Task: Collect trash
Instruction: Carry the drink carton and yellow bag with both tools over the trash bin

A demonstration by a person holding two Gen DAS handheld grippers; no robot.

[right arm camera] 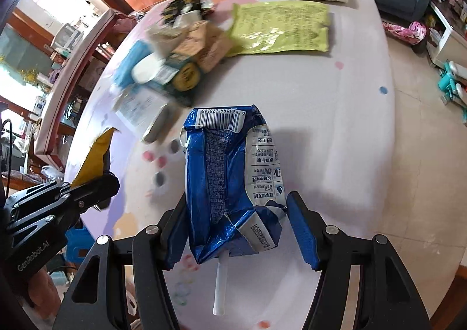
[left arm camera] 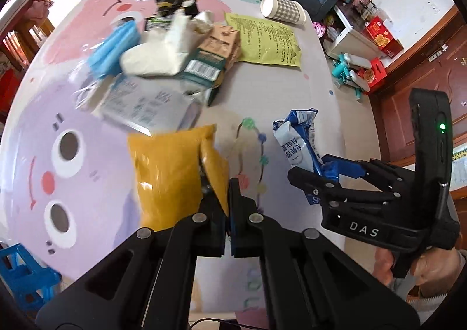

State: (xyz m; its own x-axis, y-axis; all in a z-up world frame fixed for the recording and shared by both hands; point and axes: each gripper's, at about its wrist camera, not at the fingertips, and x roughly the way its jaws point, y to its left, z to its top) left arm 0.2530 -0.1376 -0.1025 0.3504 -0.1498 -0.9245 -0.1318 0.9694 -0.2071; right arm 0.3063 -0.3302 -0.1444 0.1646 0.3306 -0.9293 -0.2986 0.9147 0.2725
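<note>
My left tool (left arm camera: 227, 207) is pinched nearly closed on one yellow bag (left arm camera: 172, 175), which hangs crumpled over the bench (left arm camera: 292, 90). My right tool (right arm camera: 236, 230) sits fairly wide around one crushed blue milk carton (right arm camera: 230, 181); its white straw (right arm camera: 219, 289) pokes out toward me, and I cannot tell whether both pads touch it. Behind lie one heap of wrappers (left arm camera: 163, 67), one green packet (left arm camera: 262, 38) and one checked cup (left arm camera: 283, 10).

I count 2 grippers, the left gripper (left arm camera: 229, 201) and the right gripper (right arm camera: 233, 230). On the table (left arm camera: 277, 96) I log 1 paper cup (left arm camera: 283, 10), 1 yellow-green sheet (left arm camera: 265, 39), 1 mustard pouch (left arm camera: 172, 172), 1 blue-and-white carton (right arm camera: 230, 178) with 1 straw (right arm camera: 219, 289), 1 blue mask (left arm camera: 113, 46). I cannot count the blurred pile (left arm camera: 175, 61) item by item.
</note>
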